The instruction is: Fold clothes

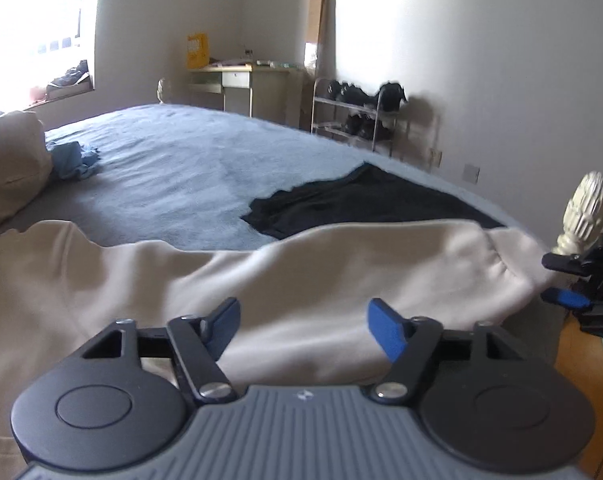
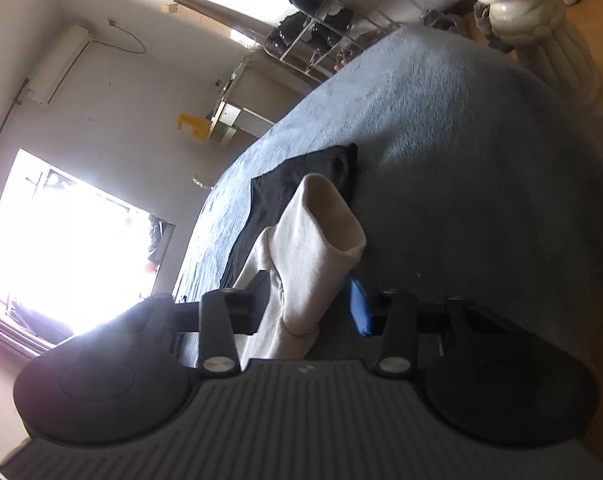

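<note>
A cream sweatshirt lies across the near side of the blue bed, one sleeve stretched out to the right. My left gripper hovers open just above its body, with nothing between the blue pads. In the right wrist view the sleeve's cuff runs between the fingers of my right gripper. The dark finger touches the cloth, while a thin gap shows at the blue pad, so the gripper is open. The right gripper also shows at the sleeve's end in the left wrist view. A black garment lies flat behind.
A carved white bedpost stands at the bed's corner beside my right gripper, with wooden floor below. A crumpled blue cloth and a beige bundle lie at the far left. A shoe rack and a desk stand by the wall.
</note>
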A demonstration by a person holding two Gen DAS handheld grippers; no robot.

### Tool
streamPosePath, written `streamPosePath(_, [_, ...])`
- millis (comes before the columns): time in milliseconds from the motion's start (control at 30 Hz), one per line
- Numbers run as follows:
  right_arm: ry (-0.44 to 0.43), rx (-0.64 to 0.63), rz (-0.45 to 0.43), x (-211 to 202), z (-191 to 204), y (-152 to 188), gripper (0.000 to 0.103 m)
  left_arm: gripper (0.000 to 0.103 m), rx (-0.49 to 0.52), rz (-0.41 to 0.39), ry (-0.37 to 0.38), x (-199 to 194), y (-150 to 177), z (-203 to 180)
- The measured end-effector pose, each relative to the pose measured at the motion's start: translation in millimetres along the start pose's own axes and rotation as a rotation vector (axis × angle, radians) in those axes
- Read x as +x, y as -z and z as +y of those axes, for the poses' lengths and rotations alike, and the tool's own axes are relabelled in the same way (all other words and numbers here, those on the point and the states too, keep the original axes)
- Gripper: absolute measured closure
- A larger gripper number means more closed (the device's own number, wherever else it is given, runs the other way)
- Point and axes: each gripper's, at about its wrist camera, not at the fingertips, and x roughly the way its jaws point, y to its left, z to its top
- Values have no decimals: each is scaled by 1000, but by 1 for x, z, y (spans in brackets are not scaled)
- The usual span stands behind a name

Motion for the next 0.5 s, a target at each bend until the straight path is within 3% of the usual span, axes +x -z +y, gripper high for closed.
streamPosePath(100, [-32,12,-10,-6,-2,2,68,50,-30,43,-4,15,0,-2])
streamPosePath(267, [-64,27,-7,-4,-3,0,67,62,-29,44,-1,20,5,-3])
streamPosePath(433, [-57,31,9,6,-2,0,67,64,32,40,26,15,11,-7])
streamPosePath(467, [-59,24,8,7,0,1,69,64,64,35,36,11,13,-10])
streamPosePath(500, [-61,15,5,8,2,1,81,64,104,28,47,7,15,-13])
